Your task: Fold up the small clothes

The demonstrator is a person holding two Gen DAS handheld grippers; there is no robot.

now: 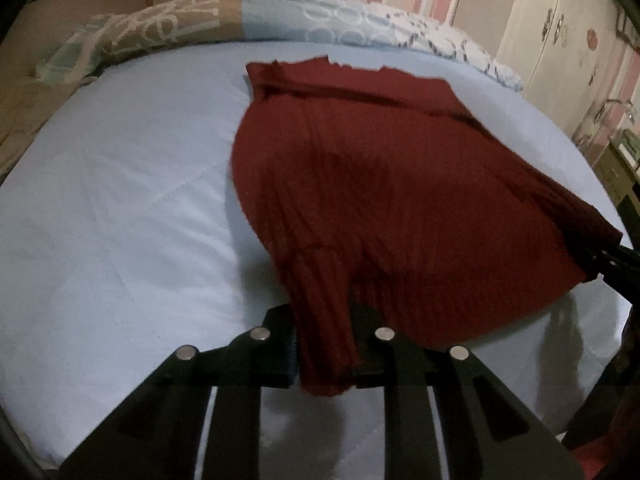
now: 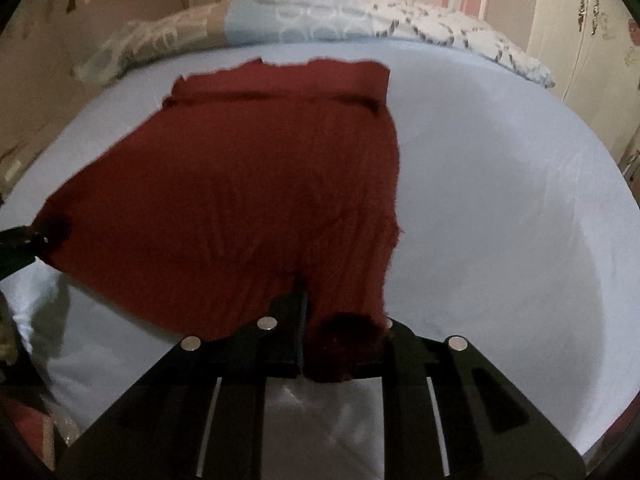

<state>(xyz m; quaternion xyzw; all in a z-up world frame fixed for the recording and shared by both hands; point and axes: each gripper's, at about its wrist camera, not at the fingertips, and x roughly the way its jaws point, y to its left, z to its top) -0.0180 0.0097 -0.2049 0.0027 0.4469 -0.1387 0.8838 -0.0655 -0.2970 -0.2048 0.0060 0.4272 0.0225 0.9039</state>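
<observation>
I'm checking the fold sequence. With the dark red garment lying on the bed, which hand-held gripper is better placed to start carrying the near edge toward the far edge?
Neither clearly: the left hand-held gripper and the right hand-held gripper each clamp a near corner of the red garment, so both should probably move together.

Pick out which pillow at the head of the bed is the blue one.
The right-hand pillow: pale blue with white rings, while the pillow beside it is tan.

Left gripper (image 1: 324,344), right gripper (image 2: 304,340): black slotted finger plates (four silver round studs each).
</observation>
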